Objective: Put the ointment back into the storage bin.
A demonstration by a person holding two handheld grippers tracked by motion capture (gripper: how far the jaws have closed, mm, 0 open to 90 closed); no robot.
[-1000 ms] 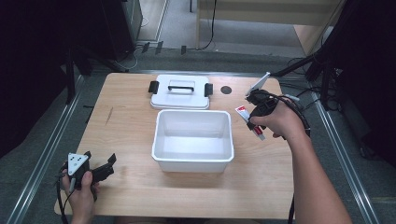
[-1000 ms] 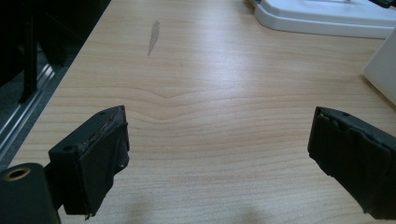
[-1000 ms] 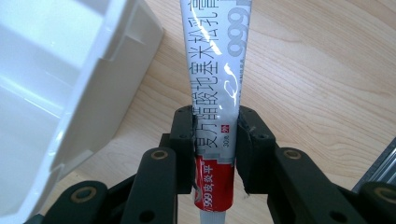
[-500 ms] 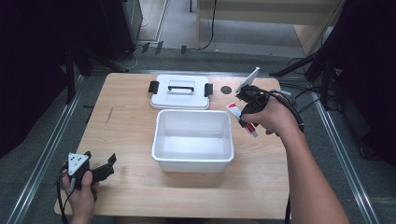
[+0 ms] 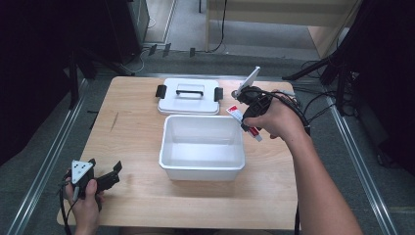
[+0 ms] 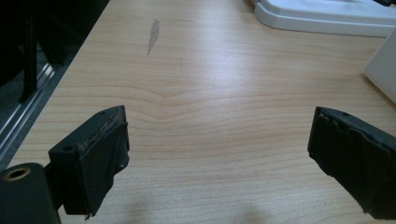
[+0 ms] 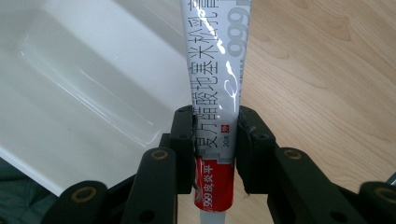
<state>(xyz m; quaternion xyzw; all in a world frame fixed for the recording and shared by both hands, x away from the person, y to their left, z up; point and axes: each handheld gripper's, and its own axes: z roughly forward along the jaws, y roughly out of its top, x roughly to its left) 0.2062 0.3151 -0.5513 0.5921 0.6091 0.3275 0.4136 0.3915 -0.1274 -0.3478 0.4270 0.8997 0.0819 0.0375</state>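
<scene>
A white and red ointment tube (image 5: pixel 237 112) with printed lettering is clamped between the jaws of my right gripper (image 5: pixel 246 116), which a hand holds above the right rim of the white plastic bin (image 5: pixel 203 169). In the right gripper view, the tube (image 7: pixel 215 70) runs up from the shut gripper (image 7: pixel 215 135), over the bin's edge (image 7: pixel 84 84) and the wood beside it. My left gripper (image 5: pixel 105 178) rests low at the table's front left corner. Its jaws stand wide apart over bare wood (image 6: pixel 219 121), with nothing between them.
The bin's white lid (image 5: pixel 188 95) with black latches lies flat behind the bin; its edge (image 6: pixel 327 14) and a bin corner (image 6: pixel 383 65) show in the left gripper view. Cables trail off the table's right side. A metal rail runs along the left edge.
My right gripper has carried the tube leftward and a little up, from beside the bin's right side to over its right rim. The left gripper has stayed put.
</scene>
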